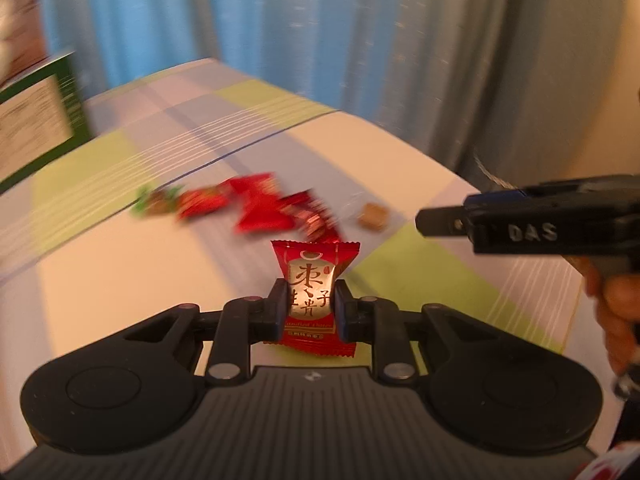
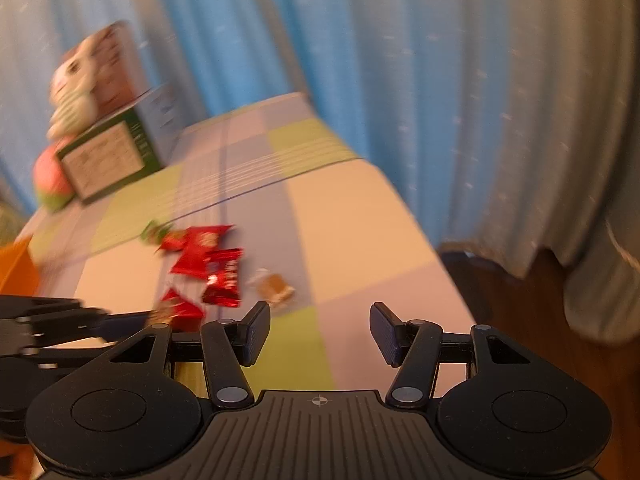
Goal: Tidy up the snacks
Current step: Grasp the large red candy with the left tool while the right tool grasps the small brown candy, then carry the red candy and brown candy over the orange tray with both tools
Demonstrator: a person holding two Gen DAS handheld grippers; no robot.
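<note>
My left gripper (image 1: pixel 311 306) is shut on a red candy packet (image 1: pixel 314 276) with gold Chinese characters, held above the checked tablecloth (image 1: pixel 120 272). Beyond it lies a blurred cluster of red snack packets (image 1: pixel 260 204), a green-wrapped candy (image 1: pixel 154 200) and a brown candy (image 1: pixel 373 216). My right gripper (image 2: pixel 319 334) is open and empty above the cloth; it also shows at the right of the left wrist view (image 1: pixel 424 222). In the right wrist view the red packets (image 2: pixel 208 256), the brown candy (image 2: pixel 274 286) and the held packet (image 2: pixel 180 310) lie ahead and to the left.
A green box (image 2: pixel 108 160) with a cat-print box on top (image 2: pixel 92 68) stands at the far left of the table. An orange container (image 2: pixel 16 264) is at the left edge. Blue curtains (image 2: pixel 360 60) hang behind. The table edge (image 2: pixel 432 240) drops off to the right.
</note>
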